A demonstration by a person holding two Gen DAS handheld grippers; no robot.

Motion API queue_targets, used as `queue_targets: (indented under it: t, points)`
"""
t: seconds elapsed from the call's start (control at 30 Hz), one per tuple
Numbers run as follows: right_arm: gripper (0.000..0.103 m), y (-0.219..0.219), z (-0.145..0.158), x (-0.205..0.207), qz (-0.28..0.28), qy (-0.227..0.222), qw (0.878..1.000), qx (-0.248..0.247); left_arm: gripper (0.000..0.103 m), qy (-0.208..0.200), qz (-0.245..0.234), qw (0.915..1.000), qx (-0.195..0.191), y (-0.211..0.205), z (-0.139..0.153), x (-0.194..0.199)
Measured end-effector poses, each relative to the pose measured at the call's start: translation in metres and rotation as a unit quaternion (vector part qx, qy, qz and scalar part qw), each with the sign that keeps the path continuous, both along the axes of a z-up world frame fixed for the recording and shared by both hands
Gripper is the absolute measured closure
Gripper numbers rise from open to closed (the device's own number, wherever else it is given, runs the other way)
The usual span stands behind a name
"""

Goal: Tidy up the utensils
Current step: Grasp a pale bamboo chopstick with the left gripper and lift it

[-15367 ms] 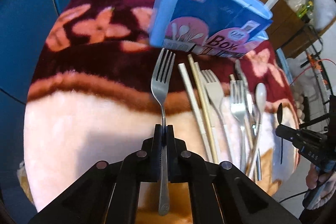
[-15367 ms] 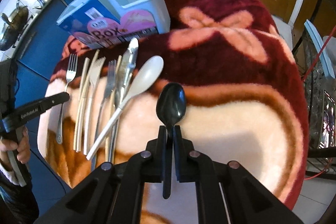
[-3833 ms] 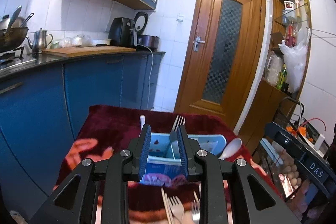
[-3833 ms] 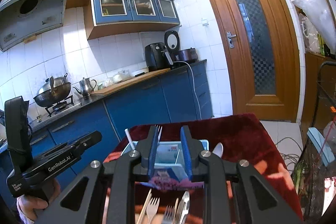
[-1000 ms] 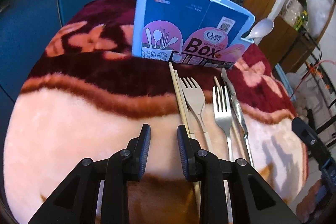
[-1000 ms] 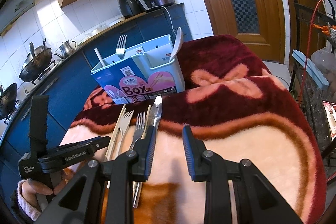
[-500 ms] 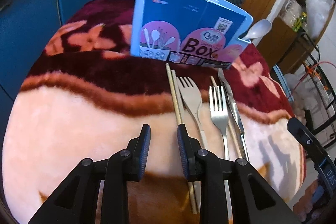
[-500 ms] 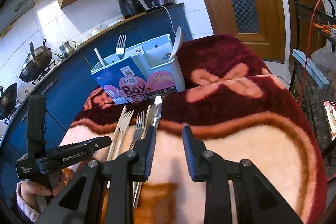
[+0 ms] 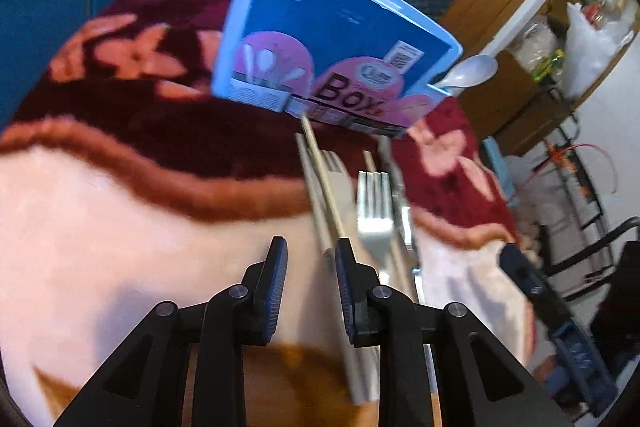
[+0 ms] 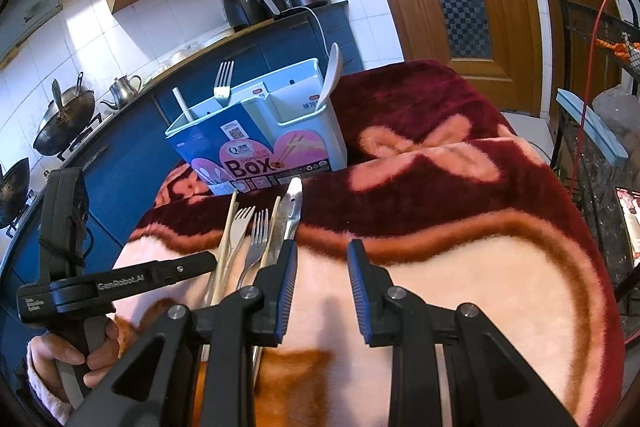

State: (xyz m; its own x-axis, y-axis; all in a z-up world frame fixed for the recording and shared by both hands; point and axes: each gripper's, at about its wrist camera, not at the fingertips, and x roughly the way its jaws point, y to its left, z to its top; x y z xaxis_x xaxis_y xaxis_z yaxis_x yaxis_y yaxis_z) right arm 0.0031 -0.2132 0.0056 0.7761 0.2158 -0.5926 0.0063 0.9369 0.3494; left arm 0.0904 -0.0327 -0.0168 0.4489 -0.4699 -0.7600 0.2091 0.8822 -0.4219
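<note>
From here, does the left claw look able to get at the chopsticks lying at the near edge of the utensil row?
Probably yes. The left claw is open and empty, with the chopsticks just ahead of its right finger. Nothing lies over them, though the pale fork sits tight alongside.

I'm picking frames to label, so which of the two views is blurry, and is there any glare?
Left wrist view: motion-smeared, forks and blue box soft. Right wrist view: sharp, print on the box readable, window glare on the wall tiles. Both bend at the fisheye edges.
</note>
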Motion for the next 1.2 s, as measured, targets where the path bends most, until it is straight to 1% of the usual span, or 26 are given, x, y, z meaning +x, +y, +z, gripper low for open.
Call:
queue_targets:
  t: [0.07, 0.17, 0.33, 0.37, 0.4, 0.47, 0.5, 0.63, 0.8, 0.97, 1.2]
  points:
    - [0.074, 0.000, -0.001, 0.000, 0.000, 0.001, 1.000, 0.000, 0.079, -0.002, -0.004, 0.9999, -0.015, -0.002, 0.001, -0.001]
    - [0.074, -0.001, -0.002, 0.001, 0.000, 0.002, 1.000, -0.001, 0.079, -0.005, -0.011, 0.9997, -0.022, -0.007, 0.003, -0.003]
    - [0.074, -0.001, -0.002, 0.001, 0.000, 0.002, 1.000, -0.001, 0.080, 0.000, -0.009, 0.9999, -0.009, -0.014, 0.001, 0.000]
    - [0.074, 0.000, -0.002, 0.001, 0.000, 0.002, 1.000, -0.001, 0.082, 0.003, -0.008, 0.9999, -0.009, -0.014, 0.000, 0.002]
    - [0.074, 0.000, -0.002, 0.001, 0.000, 0.002, 1.000, -0.002, 0.088, 0.006, -0.007, 0.9999, -0.009, -0.013, -0.002, 0.004]
    - [0.074, 0.000, -0.002, 0.001, 0.000, 0.002, 1.000, -0.002, 0.092, 0.011, -0.002, 0.9998, -0.016, -0.012, -0.005, 0.007]
    - [0.074, 0.000, -0.002, 0.001, 0.000, 0.002, 1.000, -0.003, 0.096, 0.011, 0.000, 0.9998, -0.018, -0.010, -0.006, 0.007]
    - [0.074, 0.001, -0.004, 0.003, 0.006, 0.008, 1.000, -0.009, 0.096, 0.012, 0.005, 0.9996, -0.025, -0.003, -0.006, 0.006]
    - [0.074, 0.007, -0.005, 0.009, 0.022, 0.021, 0.999, -0.013, 0.097, -0.010, 0.012, 0.9993, -0.034, 0.009, 0.004, 0.000]
    - [0.074, 0.020, -0.007, 0.018, 0.047, 0.041, 0.998, -0.013, 0.098, -0.049, 0.027, 0.9981, -0.023, 0.022, 0.019, -0.007]
    - [0.074, 0.037, -0.010, 0.028, 0.080, 0.078, 0.993, -0.031, 0.098, -0.088, 0.046, 0.9949, -0.016, 0.041, 0.031, -0.013]
